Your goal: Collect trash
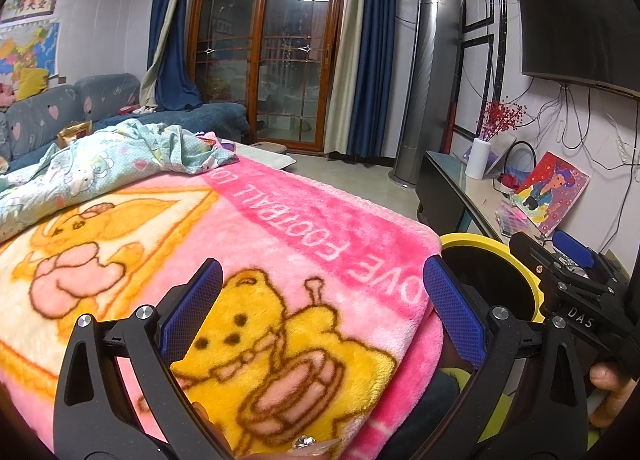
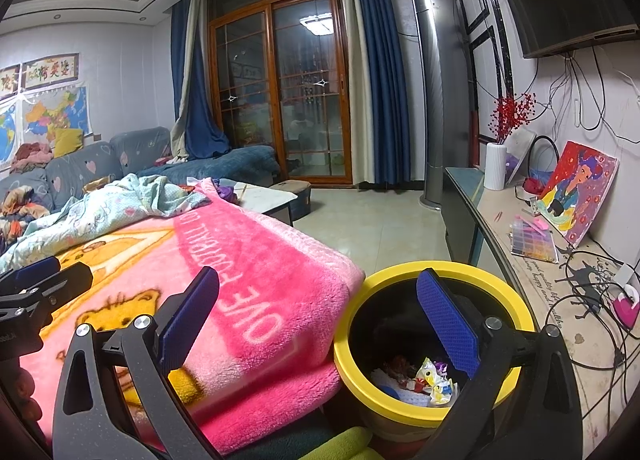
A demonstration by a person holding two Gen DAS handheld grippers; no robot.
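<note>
A yellow-rimmed trash bin (image 2: pixel 360 288) stands on the floor beside the pink blanket (image 2: pixel 260 260). Several crumpled wrappers (image 2: pixel 424 380) lie in its bottom. My right gripper (image 2: pixel 320 292) is open and empty, its right finger above the bin's mouth, its left finger over the blanket edge. My left gripper (image 1: pixel 324 280) is open and empty, hovering over the blanket's (image 1: pixel 280 240) corner. The bin's rim (image 1: pixel 476 240) shows behind the left gripper's right finger. The right gripper's body (image 1: pixel 568 280) is at the right in the left wrist view. A clear shiny scrap (image 1: pixel 308 442) lies at the bottom edge.
A light blue patterned quilt (image 2: pixel 112 204) is bunched at the far end of the blanket. A long TV cabinet (image 2: pixel 560 300) with cables, a painting and a white vase (image 2: pixel 495 166) runs along the right wall. A sofa (image 2: pixel 88 168) stands at the left; tiled floor (image 2: pixel 380 220) lies ahead.
</note>
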